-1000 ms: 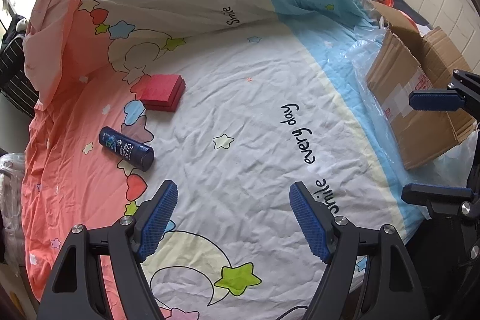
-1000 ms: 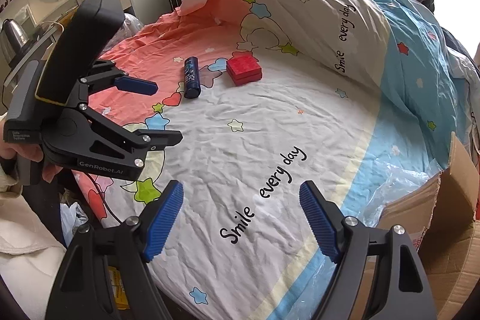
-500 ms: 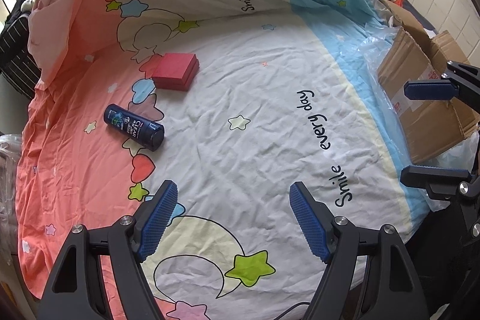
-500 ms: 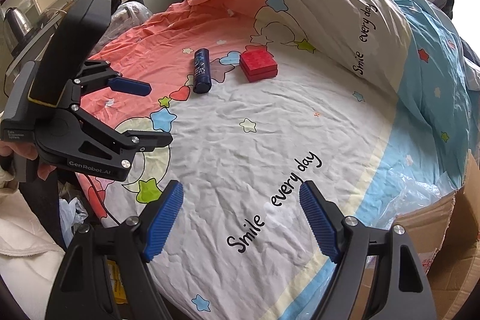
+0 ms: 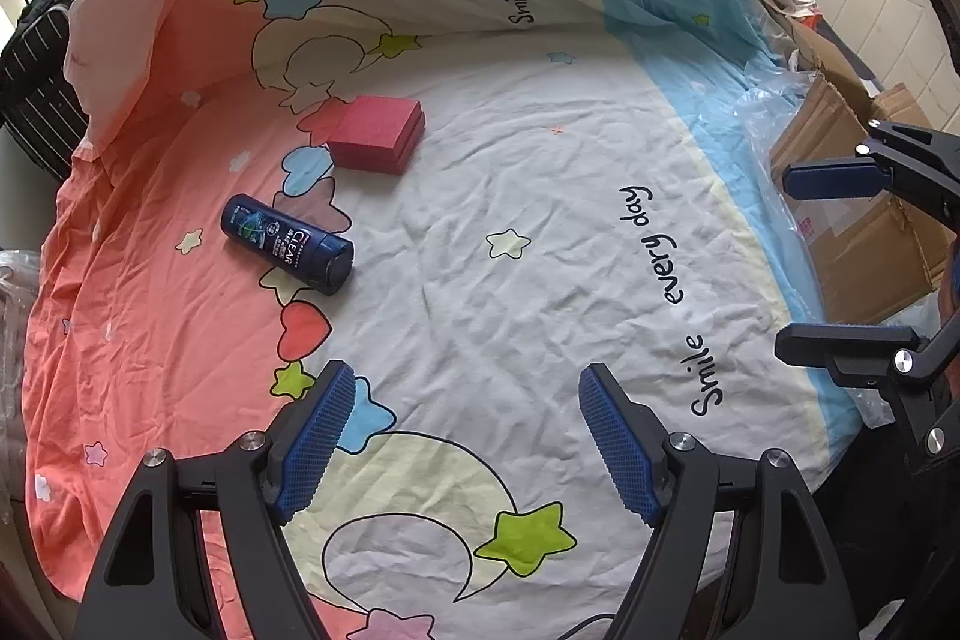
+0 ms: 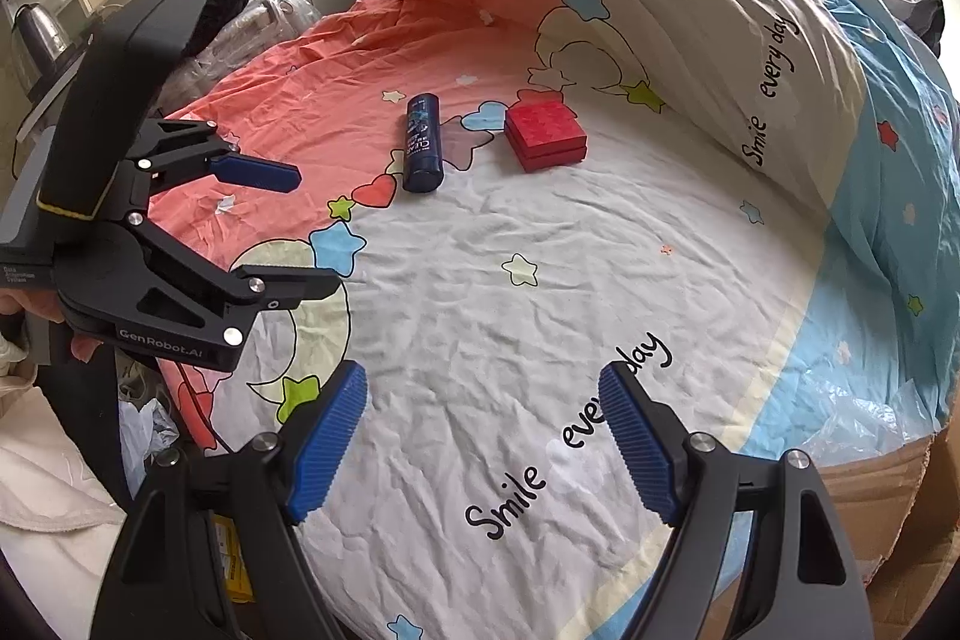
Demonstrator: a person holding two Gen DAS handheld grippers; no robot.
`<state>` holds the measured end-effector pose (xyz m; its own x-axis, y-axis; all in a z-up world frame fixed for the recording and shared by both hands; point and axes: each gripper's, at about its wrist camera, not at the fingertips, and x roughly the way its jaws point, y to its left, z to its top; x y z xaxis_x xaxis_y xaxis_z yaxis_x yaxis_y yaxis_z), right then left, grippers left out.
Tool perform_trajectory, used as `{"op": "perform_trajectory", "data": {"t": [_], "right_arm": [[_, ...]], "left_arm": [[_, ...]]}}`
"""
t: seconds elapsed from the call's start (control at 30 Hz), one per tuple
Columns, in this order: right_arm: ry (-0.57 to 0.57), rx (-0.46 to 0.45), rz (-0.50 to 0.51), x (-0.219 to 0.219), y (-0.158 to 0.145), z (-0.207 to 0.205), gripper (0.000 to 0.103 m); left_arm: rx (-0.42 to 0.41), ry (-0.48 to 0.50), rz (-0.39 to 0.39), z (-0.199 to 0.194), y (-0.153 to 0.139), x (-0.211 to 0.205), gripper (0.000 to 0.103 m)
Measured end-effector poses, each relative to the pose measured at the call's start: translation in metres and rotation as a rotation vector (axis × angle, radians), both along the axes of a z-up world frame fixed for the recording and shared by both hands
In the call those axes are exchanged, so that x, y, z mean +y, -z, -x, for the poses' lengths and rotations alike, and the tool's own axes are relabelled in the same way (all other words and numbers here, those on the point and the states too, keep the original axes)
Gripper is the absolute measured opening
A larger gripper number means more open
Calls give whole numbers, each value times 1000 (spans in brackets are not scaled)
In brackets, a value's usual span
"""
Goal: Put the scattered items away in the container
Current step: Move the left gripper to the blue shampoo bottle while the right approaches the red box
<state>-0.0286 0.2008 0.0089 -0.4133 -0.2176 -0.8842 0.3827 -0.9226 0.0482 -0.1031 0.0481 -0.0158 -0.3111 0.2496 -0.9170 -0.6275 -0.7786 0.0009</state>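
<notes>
Left gripper (image 5: 462,436): jaws apart, nothing between them, over the bedsheet (image 5: 540,292).
Right gripper (image 6: 480,436): jaws apart and empty, beside the left one and nearer the box side of the bed.
Blue bottle (image 5: 288,244): lies on its side ahead and to the left of the left gripper; long axis slants across that view, cap end toward the gripper.
Red box (image 5: 378,133): flat on the sheet just beyond the bottle, close to it but apart.
Nearer hand: judged the left, since both items lie on its side.
Cardboard box (image 5: 852,220): at the bed's right edge, well apart from both items; its inside is hidden.
</notes>
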Motion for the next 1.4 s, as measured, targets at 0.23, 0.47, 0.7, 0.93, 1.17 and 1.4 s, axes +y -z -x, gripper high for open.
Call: {"op": "perform_trajectory", "data": {"t": [0.23, 0.47, 0.7, 0.93, 1.17, 1.4], "right_arm": [[-20, -8, -2, -4, 4, 18, 77], [-40, 2, -13, -9, 8, 34, 77], [-54, 12, 6, -14, 12, 51, 77], [-83, 17, -14, -17, 17, 79, 77], [-106, 25, -9, -17, 27, 113, 77], [-124, 26, 23, -21, 39, 148, 77]], "left_arm": [[1, -5, 18, 6, 8, -6, 80], [-7, -44, 29, 18, 18, -15, 80], [27, -87, 66, 33, 29, -16, 80], [-5, -246, 42, 59, 45, -20, 80], [-30, -350, 30, 85, 64, -29, 80], [-45, -406, 35, 103, 80, -29, 80]]}}
